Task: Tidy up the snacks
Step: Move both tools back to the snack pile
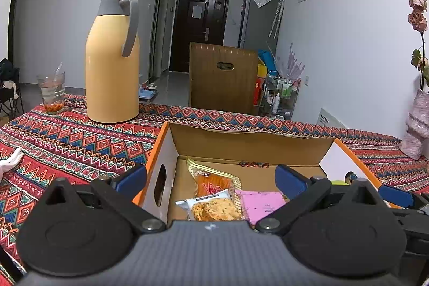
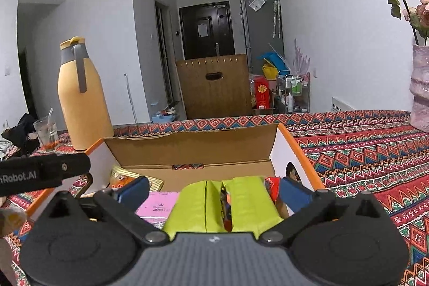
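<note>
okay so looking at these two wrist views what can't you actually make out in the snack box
- Cracker pack: left wrist view, lower edge hidden by the left gripper body.
- Pink packet: both views, partly covered by fingers; print too small to read.
- Green pack: right wrist view, it sits between the fingers of the right gripper, contact unclear; it hides the box floor.
- Red item: right wrist view, mostly behind the green pack.

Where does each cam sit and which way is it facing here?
Left wrist: on the left gripper, looking along its open fingers into the cardboard box; cookie packet and pink packet lie below.
Right wrist: on the right gripper, fingers open around a lime-green packet over the same box; the left gripper's arm shows at left.
Shared: box, yellow thermos, patterned tablecloth, dark door.
</note>
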The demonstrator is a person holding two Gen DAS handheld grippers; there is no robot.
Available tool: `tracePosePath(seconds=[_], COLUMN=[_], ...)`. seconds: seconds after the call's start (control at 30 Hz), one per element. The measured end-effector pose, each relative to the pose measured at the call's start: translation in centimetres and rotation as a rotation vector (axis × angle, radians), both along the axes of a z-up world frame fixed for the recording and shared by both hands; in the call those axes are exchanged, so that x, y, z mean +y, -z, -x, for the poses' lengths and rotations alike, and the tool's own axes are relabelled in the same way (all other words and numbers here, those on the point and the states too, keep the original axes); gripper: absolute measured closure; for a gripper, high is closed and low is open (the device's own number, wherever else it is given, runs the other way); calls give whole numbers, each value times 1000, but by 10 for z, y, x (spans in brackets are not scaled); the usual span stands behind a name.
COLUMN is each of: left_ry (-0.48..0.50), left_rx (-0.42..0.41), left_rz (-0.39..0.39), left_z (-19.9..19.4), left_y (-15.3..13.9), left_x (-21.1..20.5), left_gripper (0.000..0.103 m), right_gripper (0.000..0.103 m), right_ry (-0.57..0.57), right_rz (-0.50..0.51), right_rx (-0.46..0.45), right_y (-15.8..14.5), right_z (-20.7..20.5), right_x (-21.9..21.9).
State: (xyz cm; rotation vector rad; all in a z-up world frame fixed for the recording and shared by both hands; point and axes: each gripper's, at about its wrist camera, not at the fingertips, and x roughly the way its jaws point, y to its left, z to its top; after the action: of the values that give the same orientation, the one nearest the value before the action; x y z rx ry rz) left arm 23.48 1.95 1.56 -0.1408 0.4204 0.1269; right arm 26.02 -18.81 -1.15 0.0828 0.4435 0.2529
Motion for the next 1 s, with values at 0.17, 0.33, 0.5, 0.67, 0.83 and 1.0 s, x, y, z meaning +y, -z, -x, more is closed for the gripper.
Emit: tracePosePath(seconds=[0.17, 0.33, 0.5, 0.67, 0.83, 1.0], left_ry=[-8, -17, -21, -16, -3, 15], left_rx=[0, -8, -35, -42, -41, -31], left_rz=[1, -2, -2, 8, 3, -15], left_z=[1, 3, 13, 25, 42, 66], left_y=[-1, -5, -19, -35, -43, -41], left_x=[0, -2, -5, -1, 4, 7], left_gripper=[0, 0, 0, 0, 0, 0], right_gripper=[0, 0, 0, 0, 0, 0], right_ry=[5, 11, 9, -4, -25, -47], right_rz=[8, 8, 7, 5, 14, 28], right_rx=[5, 5, -15, -41, -62, -71], right_y=[1, -2, -12, -30, -42, -47], right_z=[0, 2, 11, 23, 39, 64], right_x=[1, -1, -5, -8, -8, -11])
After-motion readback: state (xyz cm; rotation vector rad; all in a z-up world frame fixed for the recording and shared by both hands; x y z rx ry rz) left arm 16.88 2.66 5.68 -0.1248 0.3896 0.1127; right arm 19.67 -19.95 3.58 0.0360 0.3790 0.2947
